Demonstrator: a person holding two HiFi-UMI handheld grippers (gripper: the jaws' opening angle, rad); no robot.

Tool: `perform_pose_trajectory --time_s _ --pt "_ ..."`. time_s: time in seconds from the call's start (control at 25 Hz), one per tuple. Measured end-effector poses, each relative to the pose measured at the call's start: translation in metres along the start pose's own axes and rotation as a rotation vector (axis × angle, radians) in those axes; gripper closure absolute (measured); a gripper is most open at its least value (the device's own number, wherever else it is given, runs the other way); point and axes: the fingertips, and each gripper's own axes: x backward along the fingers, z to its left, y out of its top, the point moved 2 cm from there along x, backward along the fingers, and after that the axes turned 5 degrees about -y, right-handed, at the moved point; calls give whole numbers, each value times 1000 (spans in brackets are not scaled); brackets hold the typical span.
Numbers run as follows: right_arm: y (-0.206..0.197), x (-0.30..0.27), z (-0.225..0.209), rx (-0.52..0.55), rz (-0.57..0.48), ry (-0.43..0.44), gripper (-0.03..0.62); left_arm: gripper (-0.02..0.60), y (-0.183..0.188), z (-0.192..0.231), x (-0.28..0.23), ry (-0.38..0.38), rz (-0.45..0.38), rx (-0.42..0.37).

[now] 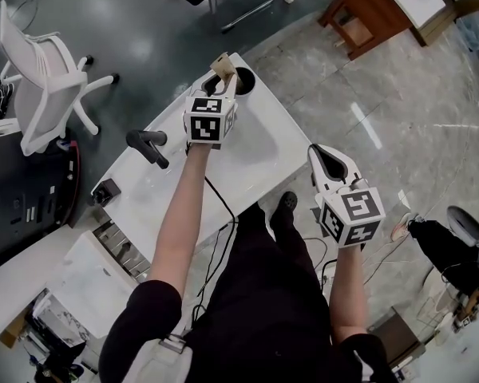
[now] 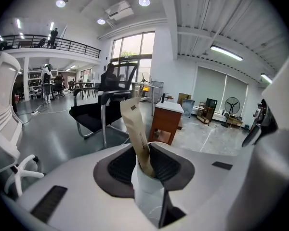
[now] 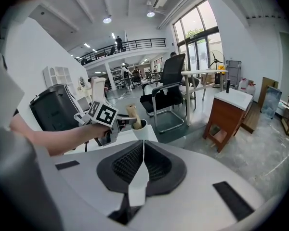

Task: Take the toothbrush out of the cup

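A toothbrush in a brown paper wrapper (image 1: 222, 65) stands tilted in a white cup (image 1: 243, 80) at the far end of the white table (image 1: 255, 158). My left gripper (image 1: 221, 82) reaches to it. In the left gripper view the dark pads (image 2: 171, 165) sit against both sides of the wrapped toothbrush (image 2: 135, 124) just above the cup (image 2: 147, 196), so the left gripper (image 2: 144, 165) is shut on it. From the right gripper view the toothbrush (image 3: 131, 112), cup (image 3: 140, 128) and left gripper (image 3: 123, 121) show ahead. My right gripper (image 1: 319, 156) hangs at the table's right edge, shut and empty (image 3: 143, 146).
A black handled object (image 1: 148, 146) lies on the table's left side, and a small black item (image 1: 105, 191) is at its near corner. A white office chair (image 1: 40, 78) stands to the left. A wooden cabinet (image 1: 367, 10) stands beyond the table on the right.
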Motion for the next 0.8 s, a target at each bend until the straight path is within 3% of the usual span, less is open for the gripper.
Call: perform_pose_trajectory --time_s 0.32,0.6,0.8 --pt "2 7 -2 -22 -18 -7 562 527 5 -8 6 9 -16 -26" --pt "8 12 -1 -24 -45 -1 562 538 18 -17 20 15 -57 -34" --pt "12 23 -3 -30 -80 0 562 540 41 -23 41 6 -126 -15"
